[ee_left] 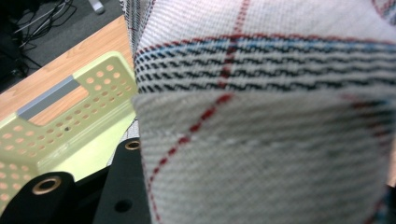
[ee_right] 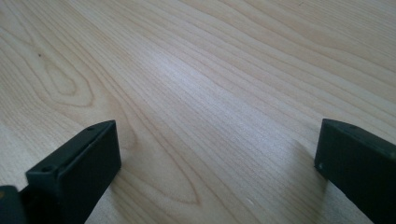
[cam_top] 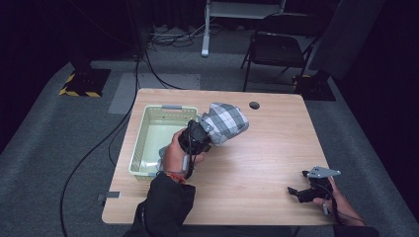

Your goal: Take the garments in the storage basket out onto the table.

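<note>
Checked cloth, white with dark bands and thin red lines, sits clamped between the jaws of the left gripper [cam_top: 206,132], and in the left gripper view that plaid cloth [ee_left: 261,116] bulges right up against the lens, with one black jaw showing low at the left beside it. From the high view the cloth [cam_top: 225,122] is a rolled bundle lifted off the tabletop, hanging just beyond the right-hand edge of the pale green basket [cam_top: 143,143]. That basket, perforated along its walls with a grey strip at one handle, stands on the left part of the wooden table [cam_top: 267,163]. Behind the gripper comes the person's left hand [cam_top: 174,155] wrapped round the body, a dark sleeve [cam_top: 165,205] trailing back to the near edge. Over on the right, the other gripper [cam_top: 296,191] lies low on the wood near the front corner, held by the right hand [cam_top: 341,202]; in the right gripper view its two black jaws stand wide apart with bare wood grain between them.
</note>
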Demonstrator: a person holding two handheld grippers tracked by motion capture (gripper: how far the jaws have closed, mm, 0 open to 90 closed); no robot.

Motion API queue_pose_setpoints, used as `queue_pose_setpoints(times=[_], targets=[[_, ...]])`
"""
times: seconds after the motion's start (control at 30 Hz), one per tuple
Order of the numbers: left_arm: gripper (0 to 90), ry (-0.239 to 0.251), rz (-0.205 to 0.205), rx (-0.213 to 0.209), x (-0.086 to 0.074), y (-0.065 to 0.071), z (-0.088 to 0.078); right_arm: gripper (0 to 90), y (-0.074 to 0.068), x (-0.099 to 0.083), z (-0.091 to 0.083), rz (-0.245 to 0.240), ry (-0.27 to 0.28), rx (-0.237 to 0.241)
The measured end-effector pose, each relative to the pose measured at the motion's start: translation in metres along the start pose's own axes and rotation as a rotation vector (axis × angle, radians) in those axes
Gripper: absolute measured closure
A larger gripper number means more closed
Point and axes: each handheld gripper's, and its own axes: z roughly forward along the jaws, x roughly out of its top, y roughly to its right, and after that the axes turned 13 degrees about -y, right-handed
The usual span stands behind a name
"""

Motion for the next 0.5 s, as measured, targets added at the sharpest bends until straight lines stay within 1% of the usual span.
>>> queue_pose_setpoints(times=[0.17, 0.5], targets=[[56.2, 0.002, 0.017, -0.017, 0.007, 0.008, 0.003, 0.4, 0.000, 0.000, 0.000, 0.000, 0.000, 0.000], [56.2, -0.003, 0.048, -0.027, 0.021, 0.022, 0.006, 0.4, 0.000, 0.000, 0.000, -0.001, 0.000, 0.000]])
